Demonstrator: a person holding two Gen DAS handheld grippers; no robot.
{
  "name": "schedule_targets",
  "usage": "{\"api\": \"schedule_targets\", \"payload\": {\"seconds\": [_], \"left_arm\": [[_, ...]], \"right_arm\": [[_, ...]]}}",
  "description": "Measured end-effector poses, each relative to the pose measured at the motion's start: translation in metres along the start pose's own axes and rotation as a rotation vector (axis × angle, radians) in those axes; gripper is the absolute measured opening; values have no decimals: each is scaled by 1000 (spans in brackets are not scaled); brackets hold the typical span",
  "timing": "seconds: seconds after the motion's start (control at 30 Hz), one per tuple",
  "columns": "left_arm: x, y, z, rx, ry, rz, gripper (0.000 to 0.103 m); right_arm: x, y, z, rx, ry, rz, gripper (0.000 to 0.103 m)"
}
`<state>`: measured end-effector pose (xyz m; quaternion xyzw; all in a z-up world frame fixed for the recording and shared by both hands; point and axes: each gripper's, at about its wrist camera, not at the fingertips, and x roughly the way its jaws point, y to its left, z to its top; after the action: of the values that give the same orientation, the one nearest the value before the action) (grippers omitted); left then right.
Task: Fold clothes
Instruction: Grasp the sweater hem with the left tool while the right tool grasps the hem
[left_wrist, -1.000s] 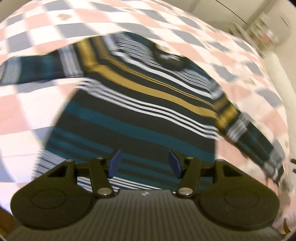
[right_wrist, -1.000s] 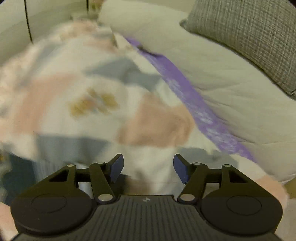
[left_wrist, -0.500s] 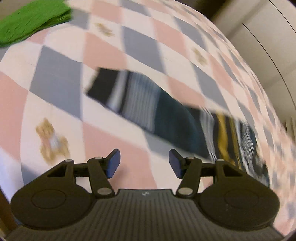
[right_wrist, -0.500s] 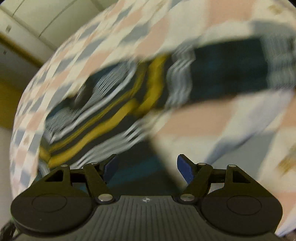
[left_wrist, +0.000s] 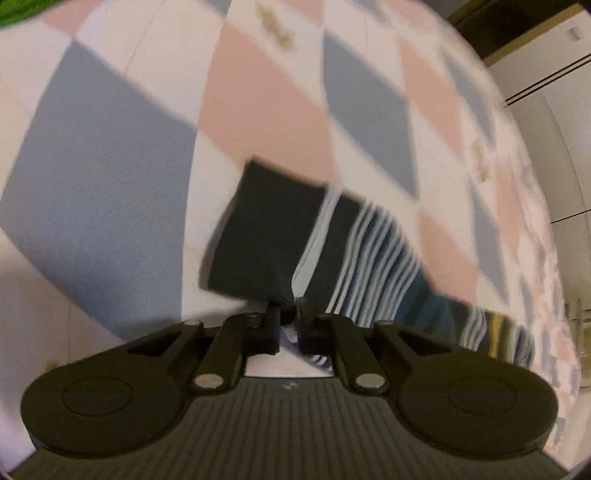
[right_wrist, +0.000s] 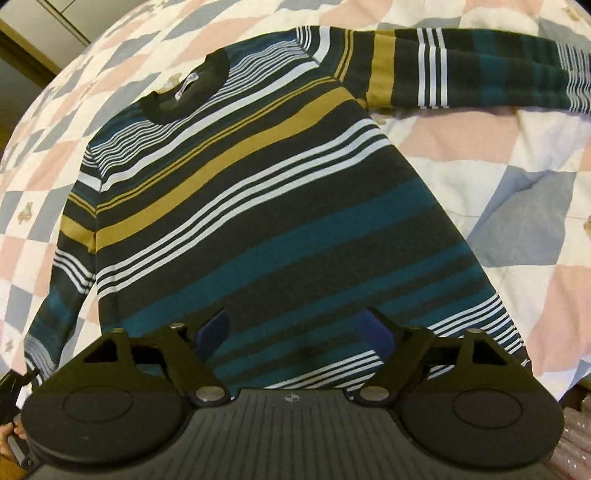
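Note:
A striped sweater (right_wrist: 258, 206) in dark grey, teal, mustard and white lies flat on the checked quilt, collar far, hem near, both sleeves spread out. My right gripper (right_wrist: 295, 328) hovers open above the hem with nothing between its blue pads. In the left wrist view, my left gripper (left_wrist: 288, 314) is shut on the sweater's sleeve (left_wrist: 332, 251) close to its dark cuff (left_wrist: 266, 225). The sleeve runs off to the right across the quilt.
The quilt (left_wrist: 110, 155) of pink, grey and white diamonds covers the whole bed. A green cloth (left_wrist: 14, 11) peeks in at the far left corner. Pale cupboard doors (left_wrist: 557, 110) stand beyond the bed. A person's hand (right_wrist: 7, 446) shows at the lower left edge.
My left gripper swung from above the sweater's body to the sleeve end and went from open to shut on it. My right gripper swung round to face the sweater's hem, staying open.

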<state>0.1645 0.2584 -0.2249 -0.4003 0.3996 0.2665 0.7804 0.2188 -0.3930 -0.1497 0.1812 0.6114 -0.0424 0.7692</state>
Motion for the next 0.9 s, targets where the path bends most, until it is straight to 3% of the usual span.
{"api": "schedule_targets", "payload": {"seconds": [0.13,0.3,0.37,0.4,0.43,0.5,0.6,0.67,0.83,0.9], "left_arm": [[-45,-10,3,207,-179,-7,6],[10,5,-12,383,-9,164,15],[8,3,-14,408,-22,202,17],[7,1,-16,420,-28,221,22],[5,0,-16,431,-35,240,37],[-12,3,-16,391,-73,293,53],[-37,0,-26,359,-16,305,36],[-54,-14,-49,404,95,179,36],[-80,-70,-151,573,423,-208,47],[-84,-80,-196,630,488,-244,49]], "right_arm": [[3,16,5,-21,-8,2,85],[6,27,6,-33,-7,13,85],[8,29,5,-34,-2,14,85],[7,28,5,-39,-2,14,85],[6,27,4,-44,-2,14,85],[0,22,3,-49,-15,16,85],[-16,-3,-1,-24,-55,3,85],[-25,-30,-5,20,-80,-17,86],[-32,-116,-27,134,-86,-46,84],[-30,-148,-37,166,-74,-34,82]]}}
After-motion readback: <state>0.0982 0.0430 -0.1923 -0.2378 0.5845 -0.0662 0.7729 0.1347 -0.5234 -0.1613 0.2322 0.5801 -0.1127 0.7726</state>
